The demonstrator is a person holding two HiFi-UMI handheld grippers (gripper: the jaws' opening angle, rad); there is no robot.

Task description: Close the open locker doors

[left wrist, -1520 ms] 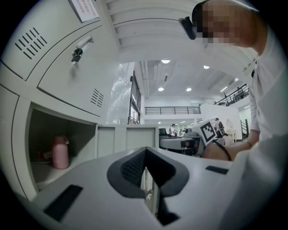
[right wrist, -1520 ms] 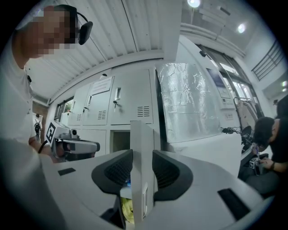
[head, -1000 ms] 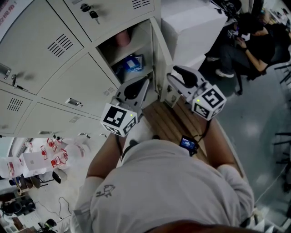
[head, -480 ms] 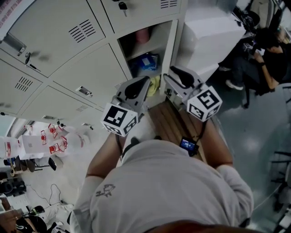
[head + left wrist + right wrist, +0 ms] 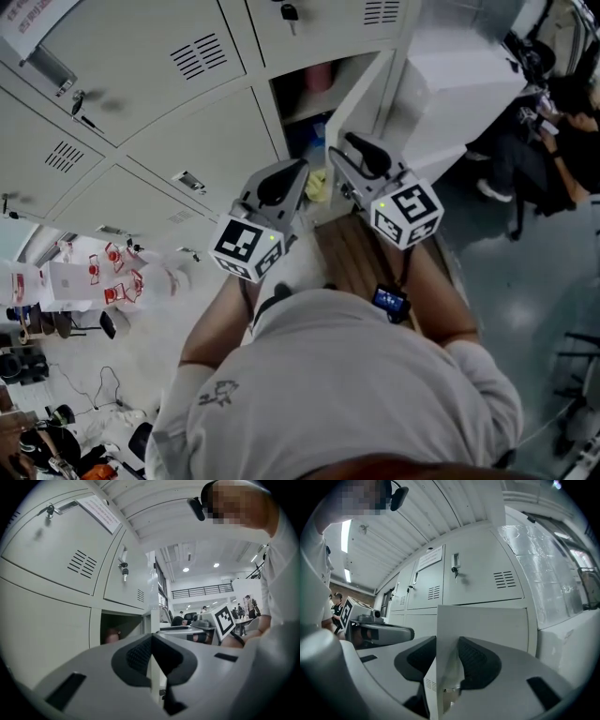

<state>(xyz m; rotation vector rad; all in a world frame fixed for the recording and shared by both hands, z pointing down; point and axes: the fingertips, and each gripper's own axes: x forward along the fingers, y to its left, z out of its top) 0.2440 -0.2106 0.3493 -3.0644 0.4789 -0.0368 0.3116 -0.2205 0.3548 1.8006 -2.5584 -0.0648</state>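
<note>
W/ right hand-held gripper jaws just eased apart round free edge of open door at right end of locker bank, left hand-held gripper jaws together & empty, push door flat-on till latched, keeping jaws out of closing gap.

Slatted wooden bench on grey floor

No writing can be read. The white strip with red print at the head view's upper left is too small to make out. So are the white paper notice and the white paper label on grey metal locker doors. The black-and-white square markers on the white cubes show patterns only.
</note>
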